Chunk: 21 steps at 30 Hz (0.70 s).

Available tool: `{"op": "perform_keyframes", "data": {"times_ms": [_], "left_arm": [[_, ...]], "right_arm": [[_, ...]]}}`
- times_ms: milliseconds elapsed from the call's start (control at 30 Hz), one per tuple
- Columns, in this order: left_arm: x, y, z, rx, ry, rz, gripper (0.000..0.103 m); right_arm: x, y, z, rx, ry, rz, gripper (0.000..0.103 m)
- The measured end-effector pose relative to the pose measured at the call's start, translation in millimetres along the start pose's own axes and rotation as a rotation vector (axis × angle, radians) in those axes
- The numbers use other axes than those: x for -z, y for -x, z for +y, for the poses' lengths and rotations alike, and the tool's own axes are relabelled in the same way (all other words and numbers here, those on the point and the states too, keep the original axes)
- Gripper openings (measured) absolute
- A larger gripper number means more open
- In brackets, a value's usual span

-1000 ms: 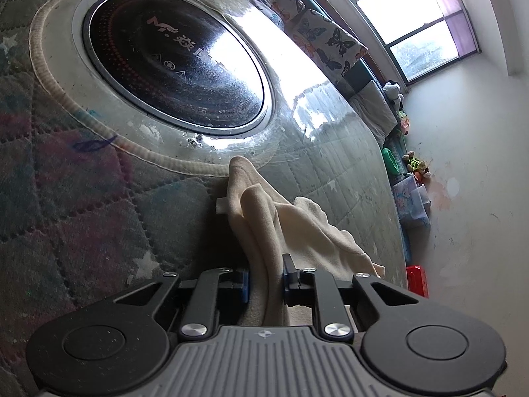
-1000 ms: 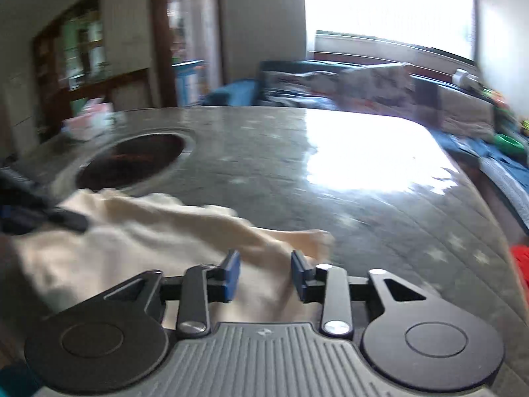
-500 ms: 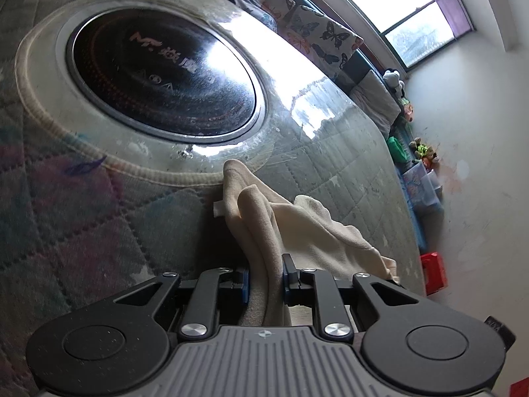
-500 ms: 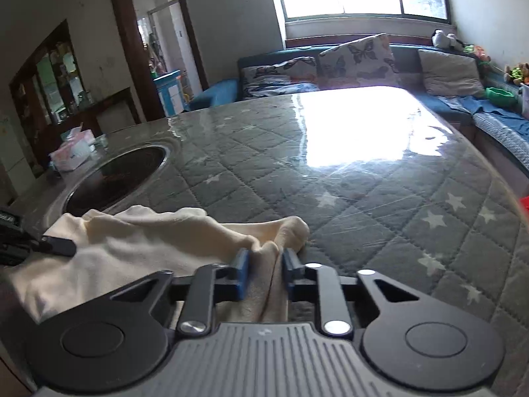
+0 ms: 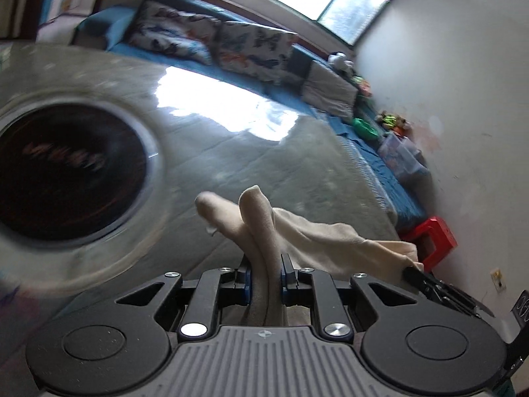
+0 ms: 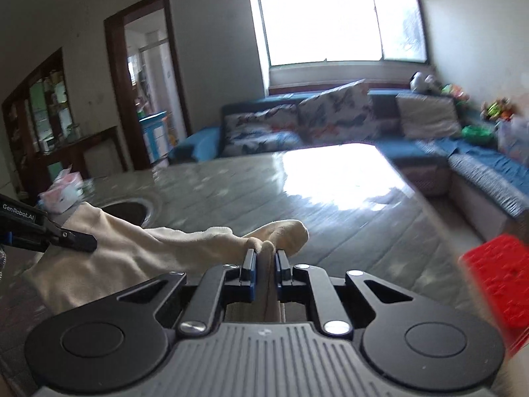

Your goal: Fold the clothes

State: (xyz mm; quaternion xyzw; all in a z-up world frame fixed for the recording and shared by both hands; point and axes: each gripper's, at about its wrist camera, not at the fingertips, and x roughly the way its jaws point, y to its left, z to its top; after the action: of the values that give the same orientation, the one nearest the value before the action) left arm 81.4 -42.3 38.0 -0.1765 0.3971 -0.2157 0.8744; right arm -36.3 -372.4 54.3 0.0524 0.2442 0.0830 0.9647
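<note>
A cream cloth garment (image 5: 317, 238) hangs stretched between my two grippers above the quilted grey table (image 5: 264, 165). My left gripper (image 5: 264, 269) is shut on one bunched edge of it. My right gripper (image 6: 265, 259) is shut on the other bunched edge (image 6: 277, 235). In the right wrist view the left gripper's fingers (image 6: 71, 240) pinch the cloth at the left. In the left wrist view the right gripper's fingertips (image 5: 416, 273) hold the cloth's far corner at the right.
A round black cooktop (image 5: 62, 172) is set into the table at the left. A tissue box (image 6: 62, 193) stands at the table's far left edge. A red stool (image 5: 433, 235) stands on the floor beside the table. A blue sofa (image 6: 330, 125) with cushions lies beyond.
My right gripper closed on the cloth's edge. Both grippers then lifted the cloth off the table, and both views tilted up toward the room.
</note>
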Motion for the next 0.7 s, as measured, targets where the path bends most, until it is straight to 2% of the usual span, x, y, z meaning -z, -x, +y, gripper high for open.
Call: {"op": "perform_keyframes", "data": {"times_ms": [267,400,567,700], "left_arm": [[-16,-51,-57,0.065,-0.097,0.024,0.017],[-16,-76,-73,0.074,-0.132,0.038,0.017],[-6,-114,-70,-0.013,-0.173,0.084,0.018],[-7,-116,-61,-0.049,-0.170,0.086,0.018]], "right_arm": [[-29,18,-50,0.167,0.022,-0.072,0.010],[-33,15,-72,0.238,0.021,-0.074,0.010],[-14,-11,-100,0.323,-0.029,-0.001,0.011],[8,-27,-115,0.362,-0.063,0.069,0.012]]}}
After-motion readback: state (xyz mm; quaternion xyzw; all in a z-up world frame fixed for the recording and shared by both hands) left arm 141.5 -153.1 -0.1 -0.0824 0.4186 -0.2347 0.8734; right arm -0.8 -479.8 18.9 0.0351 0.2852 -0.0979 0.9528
